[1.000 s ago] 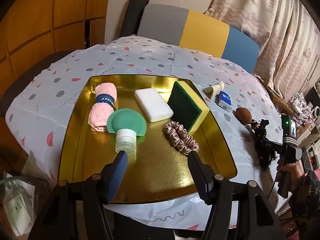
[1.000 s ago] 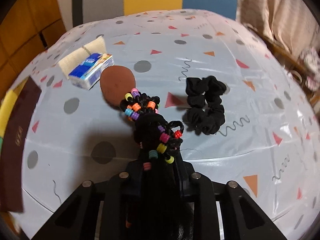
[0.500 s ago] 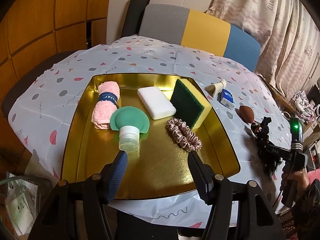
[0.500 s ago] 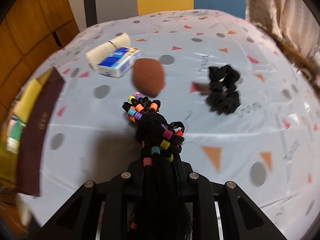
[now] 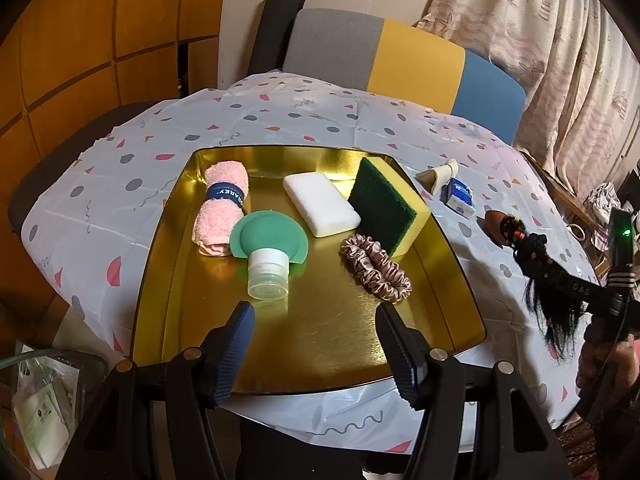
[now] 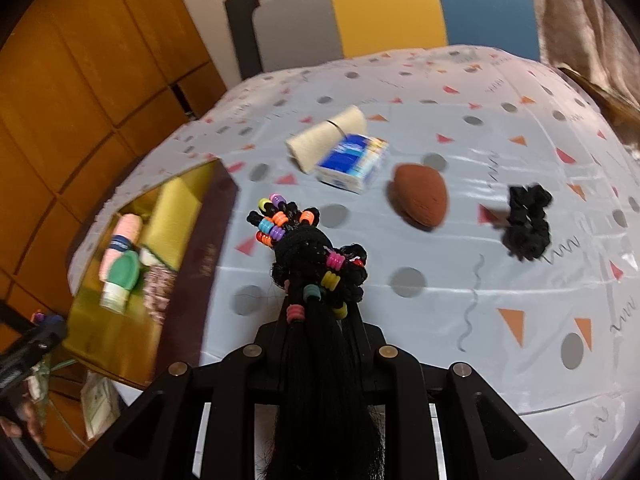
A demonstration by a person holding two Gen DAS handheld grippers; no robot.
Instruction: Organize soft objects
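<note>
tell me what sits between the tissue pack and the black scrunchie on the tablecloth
The brown egg-shaped sponge lies between the tissue pack and the black scrunchie, apart from both; the right wrist view shows it.

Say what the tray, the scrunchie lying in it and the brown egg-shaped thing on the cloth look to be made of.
Tray: likely metal, brushed gold finish, mirror-like reflections on its walls.
Scrunchie: probably satin, pinkish-brown, glossy highlights on its gathers.
Brown egg-shaped thing: seemingly foam sponge, matte, no shine.
</note>
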